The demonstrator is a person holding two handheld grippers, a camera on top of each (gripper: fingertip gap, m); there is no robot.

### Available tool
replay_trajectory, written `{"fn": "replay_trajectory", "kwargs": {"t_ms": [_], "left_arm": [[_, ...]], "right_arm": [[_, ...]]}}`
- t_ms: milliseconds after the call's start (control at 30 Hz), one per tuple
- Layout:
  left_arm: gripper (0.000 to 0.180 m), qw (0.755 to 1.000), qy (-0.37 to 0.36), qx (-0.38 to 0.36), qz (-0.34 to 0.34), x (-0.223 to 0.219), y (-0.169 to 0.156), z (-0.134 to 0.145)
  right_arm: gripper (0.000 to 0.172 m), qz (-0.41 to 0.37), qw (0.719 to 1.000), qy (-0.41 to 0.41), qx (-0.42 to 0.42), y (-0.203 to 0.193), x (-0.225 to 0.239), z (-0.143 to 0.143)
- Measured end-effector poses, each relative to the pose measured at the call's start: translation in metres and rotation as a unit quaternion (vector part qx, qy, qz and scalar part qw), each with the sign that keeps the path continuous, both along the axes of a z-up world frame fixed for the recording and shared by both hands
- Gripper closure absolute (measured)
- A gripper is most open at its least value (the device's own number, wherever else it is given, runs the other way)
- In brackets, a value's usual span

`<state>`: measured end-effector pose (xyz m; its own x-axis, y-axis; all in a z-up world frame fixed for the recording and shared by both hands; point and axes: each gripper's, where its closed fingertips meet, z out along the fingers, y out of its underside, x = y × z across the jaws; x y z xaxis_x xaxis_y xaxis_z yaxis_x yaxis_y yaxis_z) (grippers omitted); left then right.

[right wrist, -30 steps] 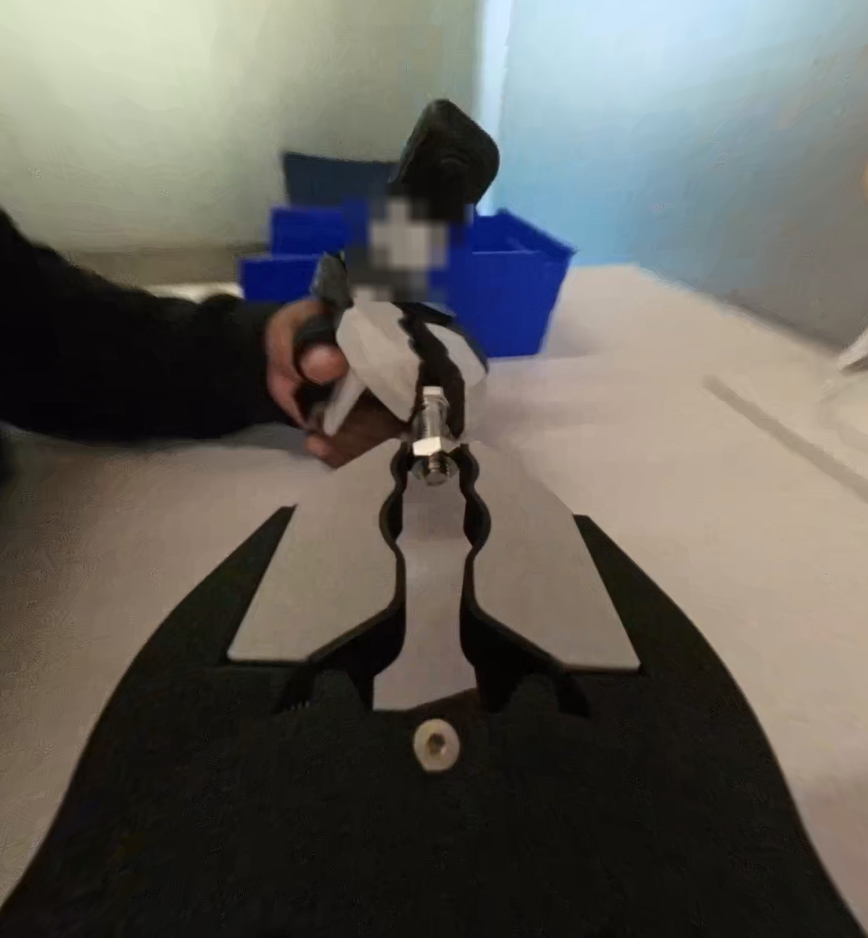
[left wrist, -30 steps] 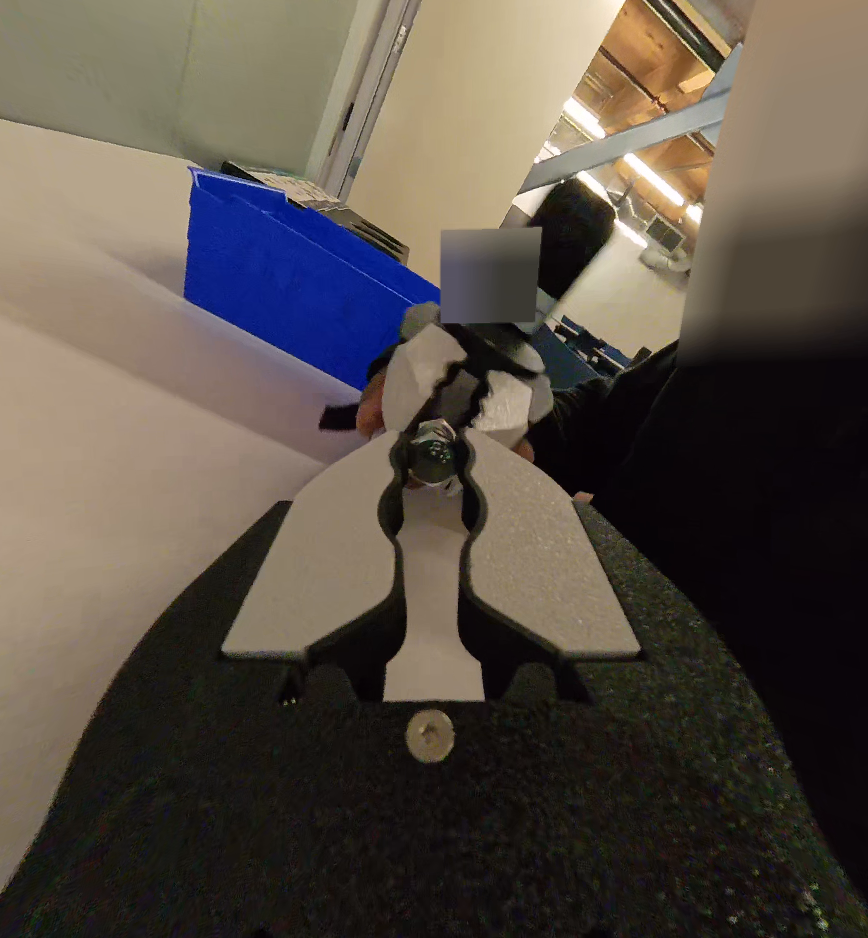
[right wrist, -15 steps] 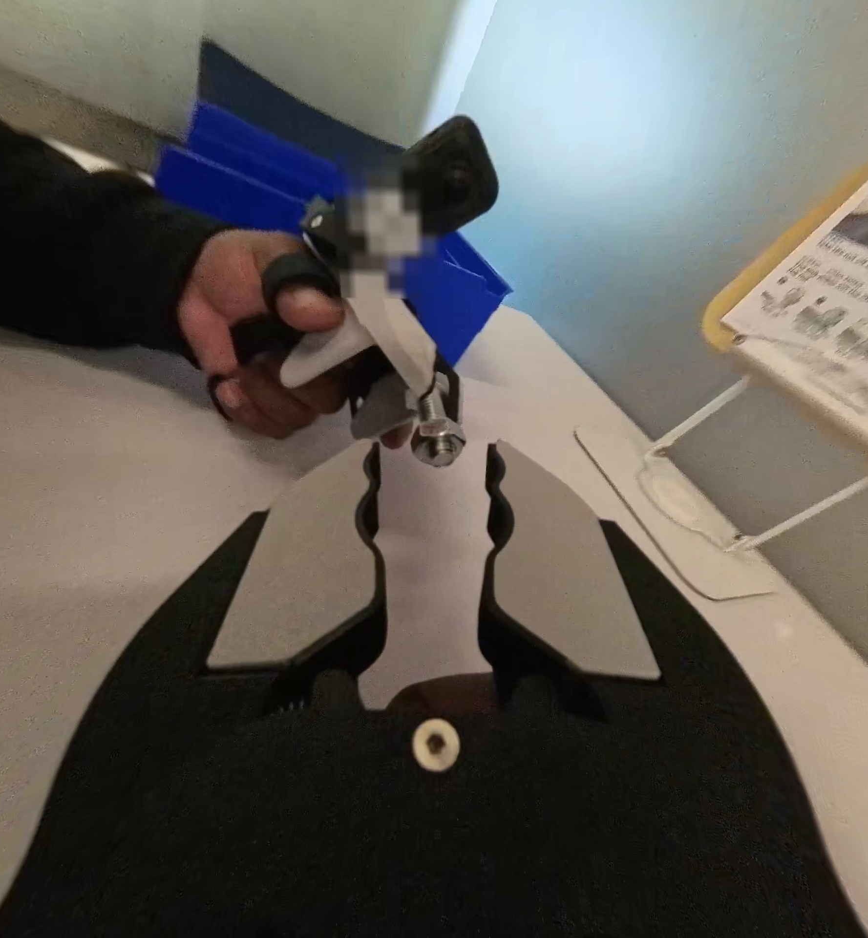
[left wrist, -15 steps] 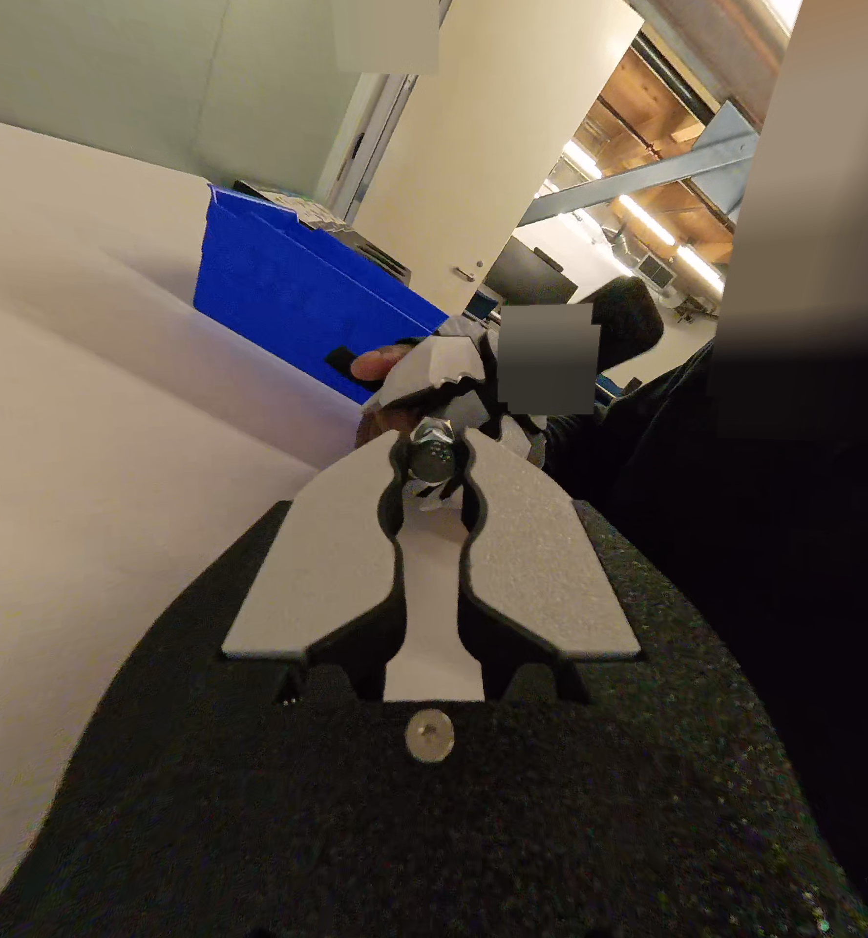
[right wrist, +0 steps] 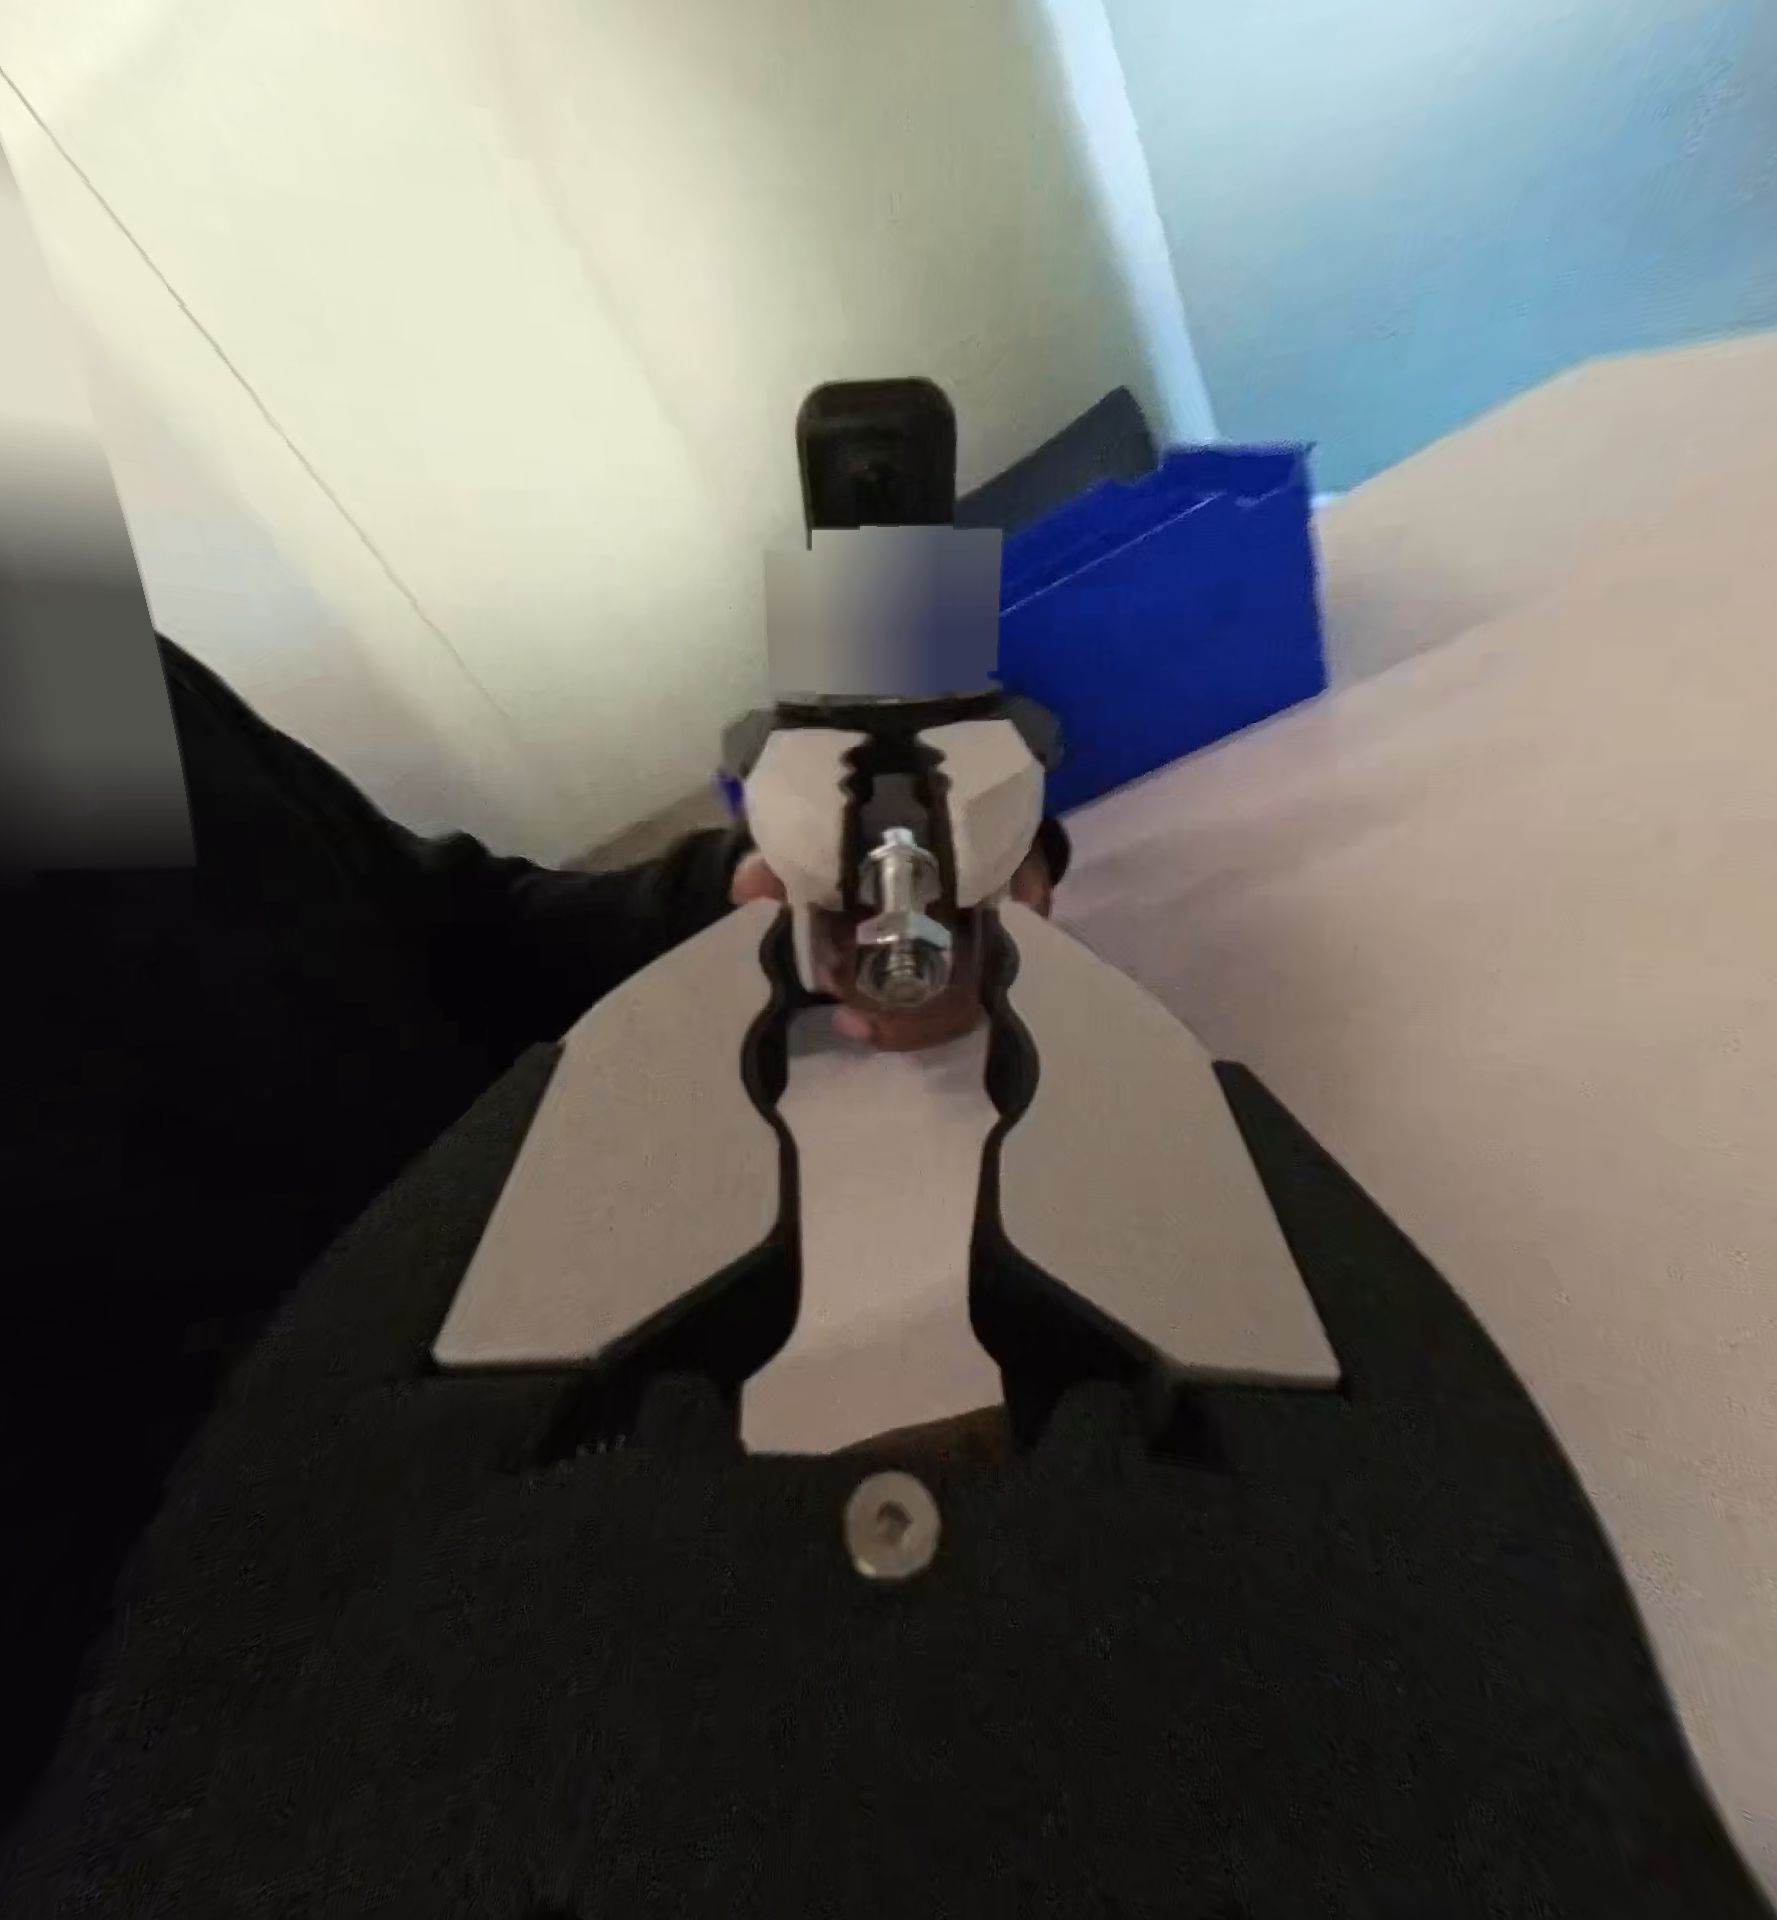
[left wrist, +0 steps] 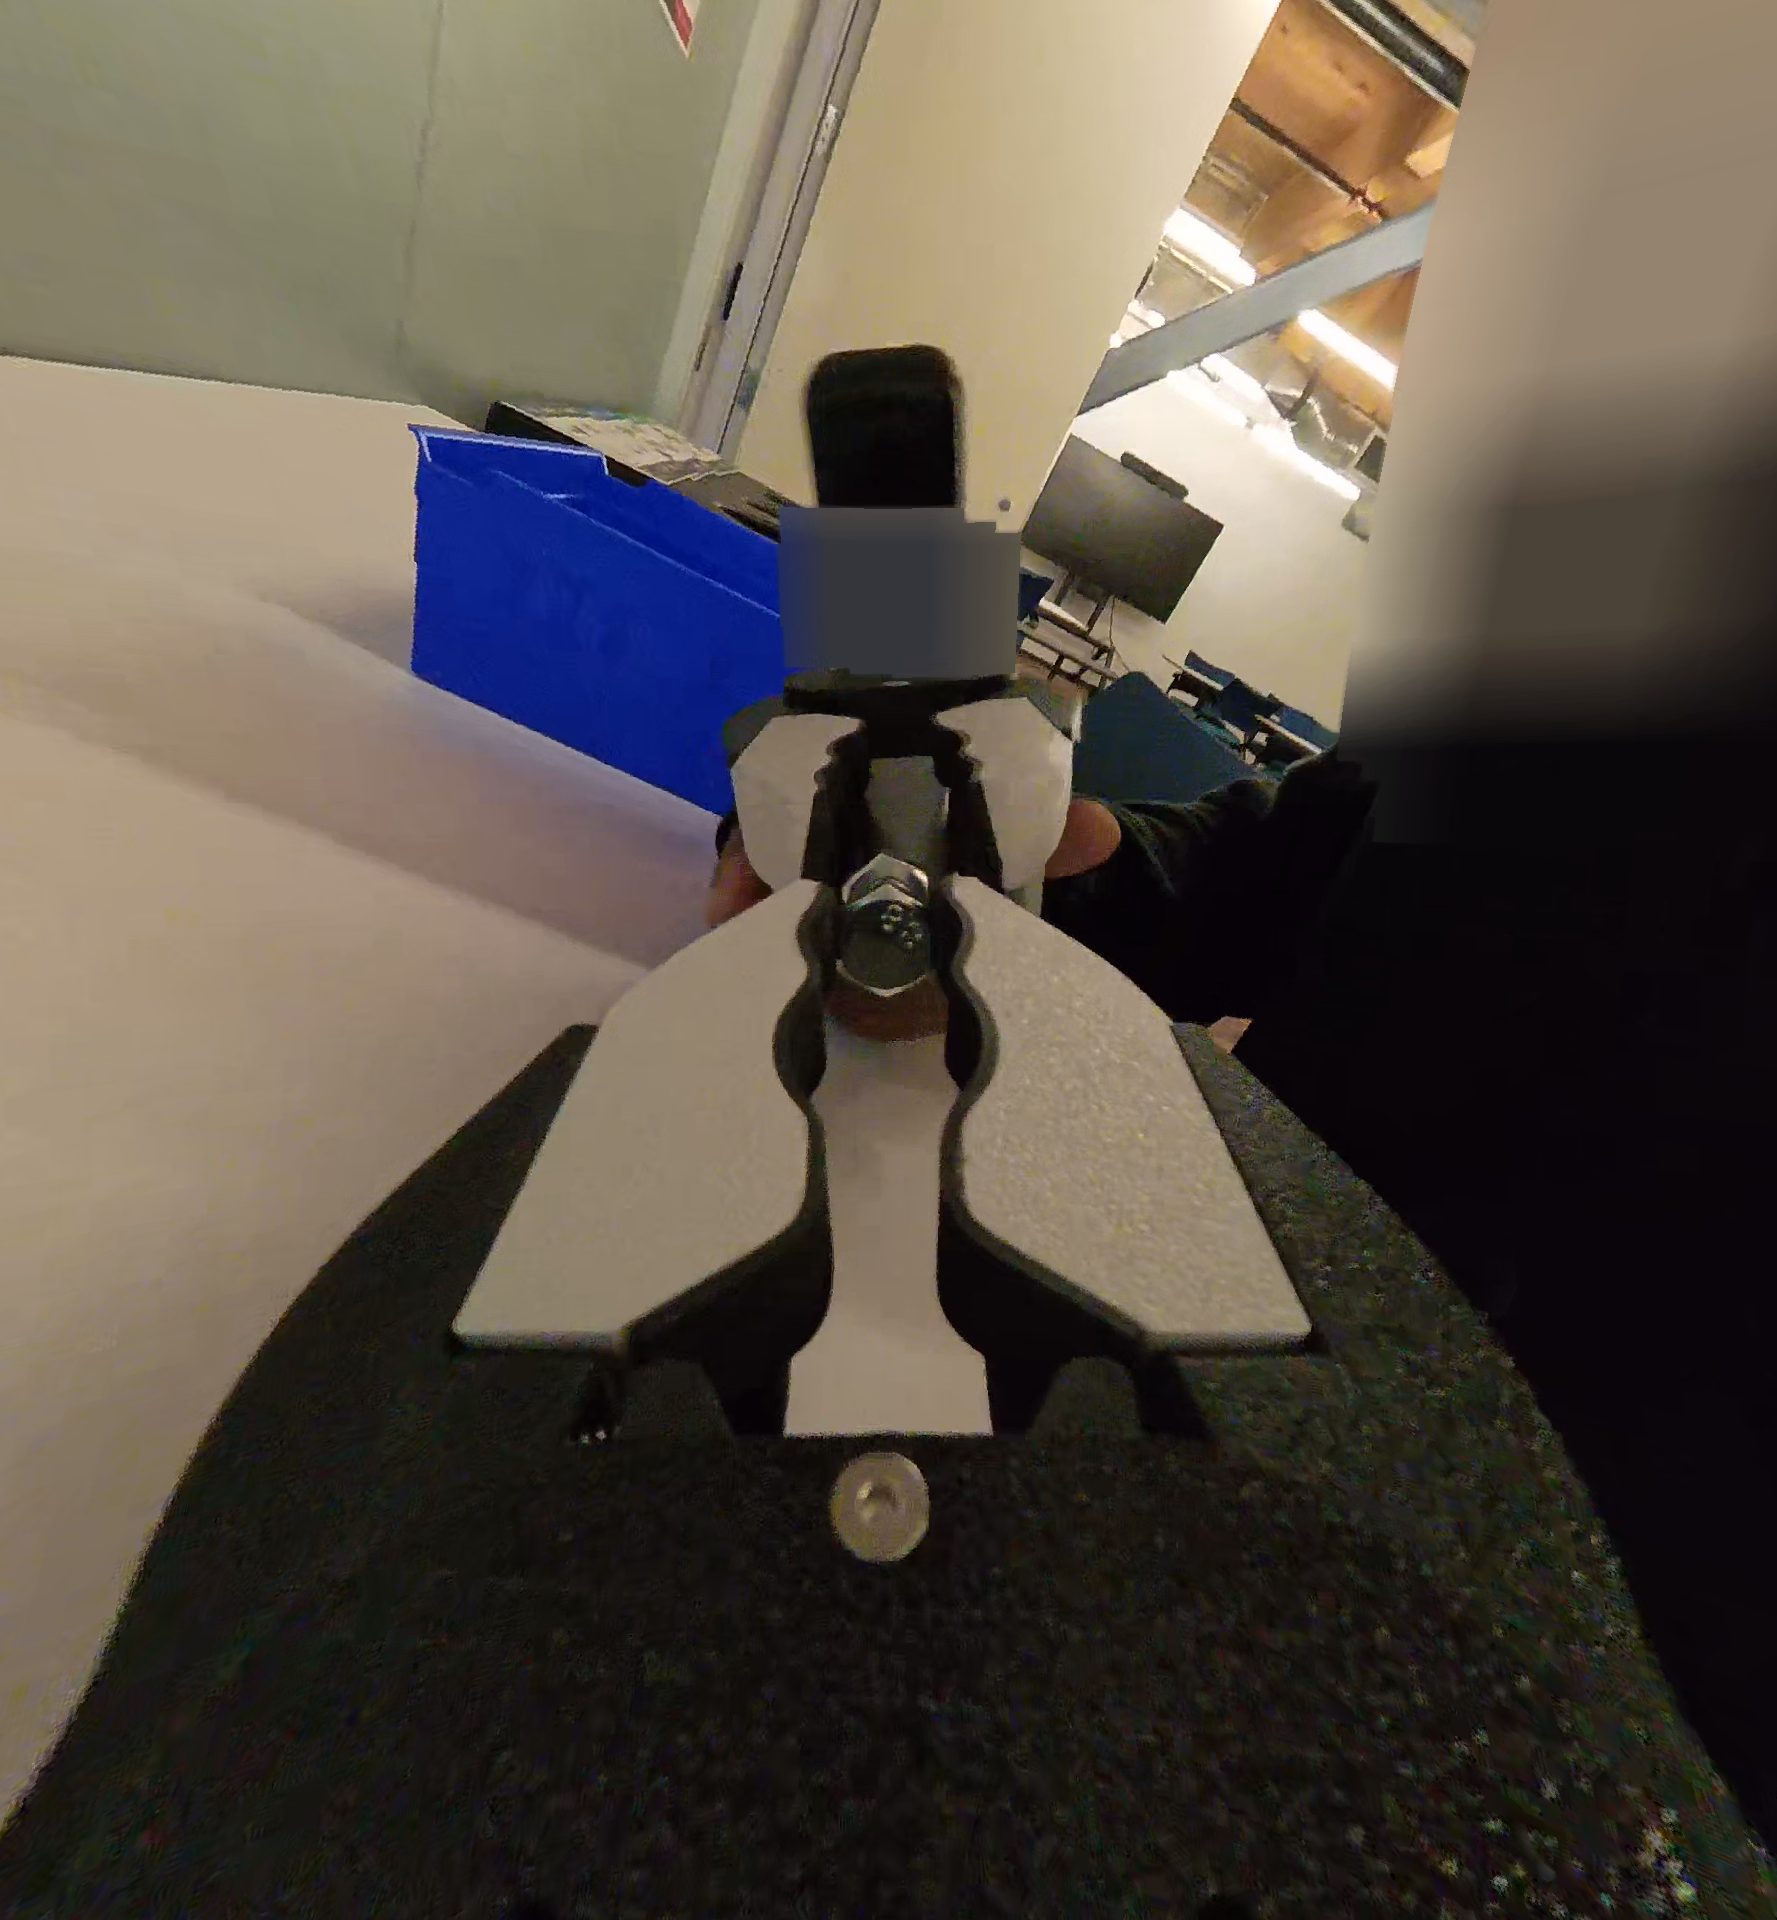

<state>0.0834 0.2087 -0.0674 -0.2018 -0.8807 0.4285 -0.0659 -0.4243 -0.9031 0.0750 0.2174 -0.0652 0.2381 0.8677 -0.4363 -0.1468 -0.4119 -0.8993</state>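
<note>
My left gripper (left wrist: 884, 914) is shut on the hex head of a silver bolt (left wrist: 882, 935), which points away from the camera. The right wrist view shows this gripper (right wrist: 899, 821) head-on, with the threaded shaft (right wrist: 894, 883) sticking out toward the camera. A silver nut (right wrist: 899, 932) sits on the thread near the shaft's tip. My right gripper (right wrist: 894, 966) is open, and its fingertips stand either side of the nut with a gap on both sides. It also shows in the left wrist view (left wrist: 899, 800), facing my left gripper. Both are held above the white table (left wrist: 188, 935).
A blue bin (left wrist: 572, 623) stands on the table behind the grippers; it also shows in the right wrist view (right wrist: 1175, 644). A person's dark sleeves (left wrist: 1486, 1039) fill the right side. A hand (right wrist: 905, 1023) grips below the left gripper. My two grippers' fingertips are within a few centimetres of each other.
My right gripper was shut on the nut, opened and swung off to one side, then came back in line with the bolt, still open. My left gripper kept hold of the bolt head.
</note>
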Motion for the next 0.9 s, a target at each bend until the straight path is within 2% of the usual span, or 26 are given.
{"fn": "replay_trajectory", "kwargs": {"t_ms": [67,167,267,333,367,433,500,533,600,667,733,800,833,900], "left_arm": [[0.163,1.000,-0.009,-0.025,0.001,-0.002,0.004,0.001],[0.163,0.998,-0.022,-0.053,-0.004,-0.004,0.006,0.004],[0.163,0.998,-0.016,-0.066,-0.014,-0.003,0.003,0.002],[0.163,0.998,-0.005,-0.064,-0.018,-0.001,0.001,-0.002],[0.163,0.998,-0.003,-0.060,-0.014,0.000,0.001,-0.002],[0.163,0.999,0.004,-0.040,-0.013,-0.001,0.001,-0.004],[0.163,1.000,0.007,-0.008,-0.014,-0.002,-0.001,-0.004],[0.163,1.000,0.007,0.007,-0.015,-0.002,-0.003,-0.004],[0.163,0.999,0.004,0.032,-0.014,-0.001,-0.006,-0.002],[0.163,0.999,-0.004,0.036,-0.005,0.000,-0.005,0.002],[0.163,1.000,-0.005,0.019,0.004,0.000,-0.002,0.002],[0.163,1.000,-0.010,-0.012,0.006,-0.002,0.003,0.003],[0.163,0.999,-0.013,-0.028,0.008,-0.003,0.006,0.004],[0.163,0.998,-0.019,-0.056,0.009,-0.004,0.009,0.004]], "right_arm": [[0.131,-0.062,0.989,-0.071,0.117,0.005,0.003,-0.001],[0.130,-0.111,0.944,-0.167,0.262,0.003,0.001,-0.003],[0.135,-0.131,0.913,-0.215,0.322,0.000,-0.004,-0.008],[0.154,-0.142,0.907,-0.225,0.327,0.001,-0.005,-0.010],[0.154,-0.136,0.915,-0.223,0.309,0.001,-0.005,-0.011],[0.154,-0.103,0.950,-0.188,0.226,0.000,-0.007,-0.013],[0.154,-0.046,0.989,-0.111,0.091,-0.003,-0.008,-0.013],[0.154,-0.013,0.998,-0.061,0.018,-0.004,-0.008,-0.011],[0.154,0.049,0.992,0.037,-0.106,-0.007,-0.006,-0.006],[0.151,0.056,0.986,0.095,-0.124,-0.002,0.000,0.002],[0.139,0.004,0.996,0.070,-0.050,0.004,0.005,0.005],[0.136,-0.059,0.995,-0.011,0.074,0.007,0.007,0.004],[0.133,-0.098,0.983,-0.059,0.143,0.010,0.009,0.003],[0.132,-0.161,0.938,-0.144,0.272,0.012,0.012,0.004]]}}
